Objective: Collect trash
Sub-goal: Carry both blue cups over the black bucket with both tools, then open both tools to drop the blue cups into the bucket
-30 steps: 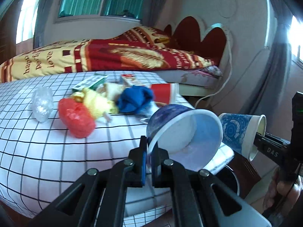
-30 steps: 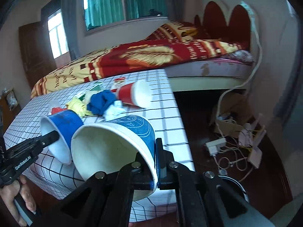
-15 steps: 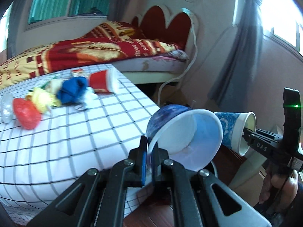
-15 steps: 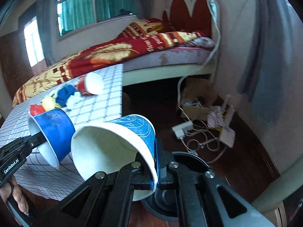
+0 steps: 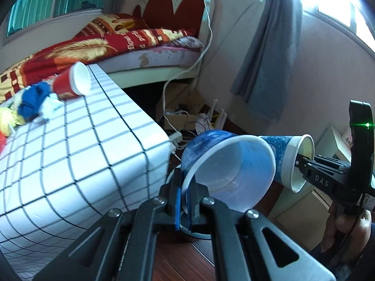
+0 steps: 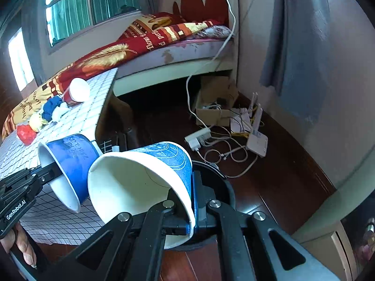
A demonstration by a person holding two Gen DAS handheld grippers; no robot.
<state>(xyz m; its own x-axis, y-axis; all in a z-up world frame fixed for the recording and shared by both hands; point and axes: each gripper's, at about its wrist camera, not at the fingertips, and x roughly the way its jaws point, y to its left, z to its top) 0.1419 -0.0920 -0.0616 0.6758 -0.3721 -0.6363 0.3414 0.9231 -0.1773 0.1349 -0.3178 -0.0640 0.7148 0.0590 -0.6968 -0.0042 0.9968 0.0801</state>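
Note:
My left gripper is shut on the rim of a dark blue paper cup, also seen in the right wrist view. My right gripper is shut on the rim of a patterned light blue paper cup, also seen in the left wrist view. Both cups hang past the table's corner, above a dark round bin on the floor, partly hidden. On the checked table lie a red cup, a blue crumpled wad, white paper, yellow and red wads.
A bed with a red and yellow blanket stands behind the table. A cardboard box, power strip, router and tangled cables lie on the dark wooden floor. A grey curtain hangs at the right wall.
Both grippers have swung right, away from the table top, carrying their cups past the table corner to above the bin on the floor. The trash on the table has not moved.

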